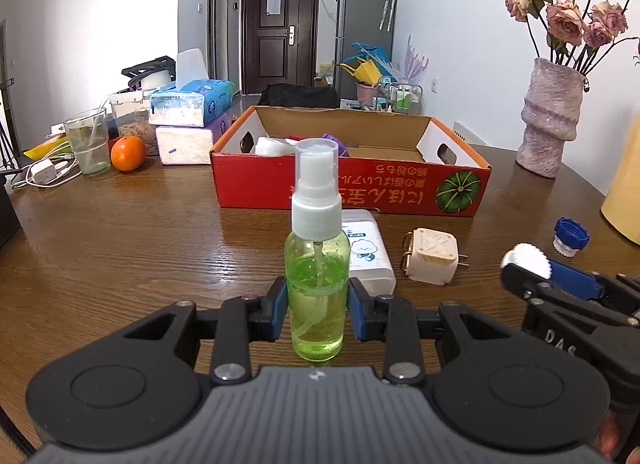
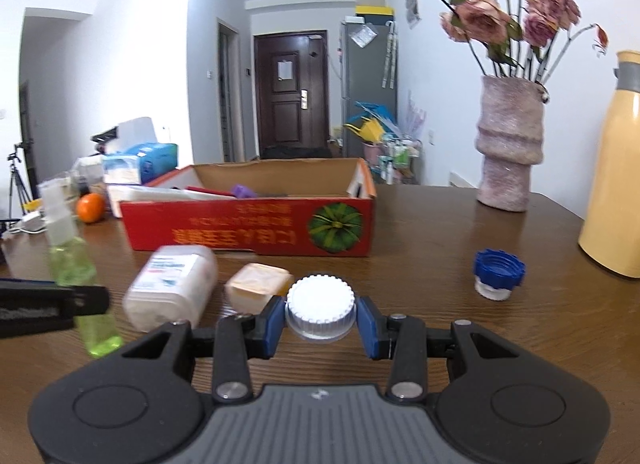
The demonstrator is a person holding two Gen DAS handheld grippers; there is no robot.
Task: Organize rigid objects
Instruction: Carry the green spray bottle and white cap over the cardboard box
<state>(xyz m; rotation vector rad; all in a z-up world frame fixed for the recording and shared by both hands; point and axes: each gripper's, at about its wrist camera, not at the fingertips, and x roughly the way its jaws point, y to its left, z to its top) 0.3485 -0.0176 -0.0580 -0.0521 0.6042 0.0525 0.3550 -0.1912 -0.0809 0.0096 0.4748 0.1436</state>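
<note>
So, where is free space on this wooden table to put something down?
Bare wood lies left of the red cardboard box, before the orange, and between the blue ridged cap and pink textured vase. In front of the box it is crowded: white flat container, beige plug adapter.

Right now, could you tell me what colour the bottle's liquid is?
Light green liquid, clearest in the left wrist view.

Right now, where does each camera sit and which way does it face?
Left wrist view: it sits on the left gripper, facing across the table toward the red box; its fingers clamp a green spray bottle. The right gripper shows at the right.
Right wrist view: it sits on the right gripper, facing the same box; its fingers clamp a white cap. The left gripper shows at the left.
Shared: box, bottle, cap, vase, blue cap.
</note>
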